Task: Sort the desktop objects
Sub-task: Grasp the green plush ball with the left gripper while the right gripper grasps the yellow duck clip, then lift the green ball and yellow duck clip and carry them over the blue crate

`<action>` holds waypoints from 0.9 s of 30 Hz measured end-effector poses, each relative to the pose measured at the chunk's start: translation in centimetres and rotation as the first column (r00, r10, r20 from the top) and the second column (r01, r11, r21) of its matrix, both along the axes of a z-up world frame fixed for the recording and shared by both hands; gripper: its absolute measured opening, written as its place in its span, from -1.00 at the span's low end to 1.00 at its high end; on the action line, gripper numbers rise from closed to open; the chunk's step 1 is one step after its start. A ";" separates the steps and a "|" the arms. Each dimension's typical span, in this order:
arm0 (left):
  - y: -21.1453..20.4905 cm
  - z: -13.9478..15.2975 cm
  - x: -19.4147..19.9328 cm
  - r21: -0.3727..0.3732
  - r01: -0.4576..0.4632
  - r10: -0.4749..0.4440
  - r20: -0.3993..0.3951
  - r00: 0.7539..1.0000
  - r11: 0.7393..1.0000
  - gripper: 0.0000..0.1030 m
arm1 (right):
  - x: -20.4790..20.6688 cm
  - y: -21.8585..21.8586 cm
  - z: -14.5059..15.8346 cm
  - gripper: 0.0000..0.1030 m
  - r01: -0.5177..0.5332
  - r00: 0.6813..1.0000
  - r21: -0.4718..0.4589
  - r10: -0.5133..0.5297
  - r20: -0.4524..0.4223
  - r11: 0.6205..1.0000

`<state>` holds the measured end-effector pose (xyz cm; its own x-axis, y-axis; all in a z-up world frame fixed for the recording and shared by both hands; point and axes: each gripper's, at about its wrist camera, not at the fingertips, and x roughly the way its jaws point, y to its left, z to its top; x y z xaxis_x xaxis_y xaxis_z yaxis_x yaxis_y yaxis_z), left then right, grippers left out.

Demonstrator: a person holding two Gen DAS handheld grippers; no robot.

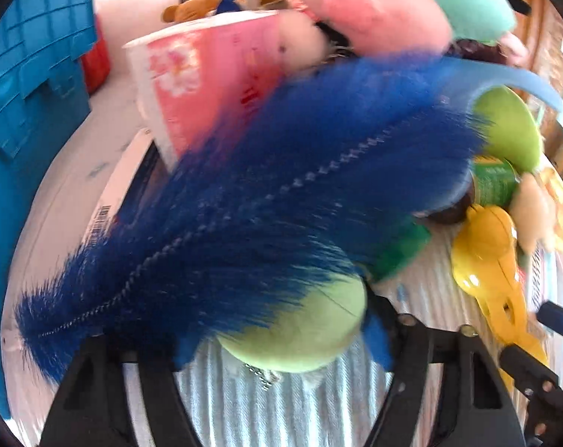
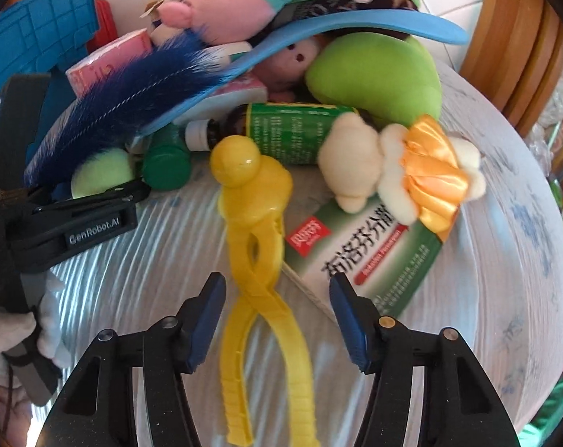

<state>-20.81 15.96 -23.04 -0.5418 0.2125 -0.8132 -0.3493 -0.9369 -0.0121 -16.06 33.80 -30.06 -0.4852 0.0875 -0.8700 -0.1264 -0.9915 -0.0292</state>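
- Nearest to me on the right, my right gripper [image 2: 277, 326] stands wide, holding nothing. Its blue pads [image 2: 206, 326] sit either side of the handles of the yellow snowball clip [image 2: 257, 246], apart from them. I judge this to be my next pick.
- On the left, my left gripper [image 1: 281, 357] is in among the pile. A green plush ball [image 1: 300, 327] with a bushy blue feather tail [image 1: 244, 201] sits right at its fingers and fills the view. From the right wrist view the fingers reach in at that ball [image 2: 101, 175], but I cannot tell whether they have closed on it.
- Just beyond the clip lies a green-and-white medicine box [image 2: 359, 260], with a cream plush doll in a yellow satin skirt [image 2: 400, 171] lying across its far end.
- Behind those, a brown bottle with a green label [image 2: 281, 132] lies on its side, a small green cap [image 2: 166, 167] near its neck.
- Further on, the heap stacks up: a green plush cushion [image 2: 378, 82], a blue foam strip [image 2: 356, 26], a pink box [image 1: 207, 85], and a pink plush pig [image 2: 222, 0] on top.
- Farthest left stands a blue crate [image 1: 28, 74], which I take to be a sorting bin; I cannot see inside it.
- My reading: sorting has barely begun. Nearly everything lies mixed on the striped cloth [image 2: 151, 279], and every item here is left to place.
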 end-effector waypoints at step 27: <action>-4.3 13.8 9.4 0.060 0.164 -0.146 -0.232 0.962 0.985 0.26 | 5.1 -3.8 11.3 -0.45 0.020 0.980 -0.026 -0.025 -0.198 0.999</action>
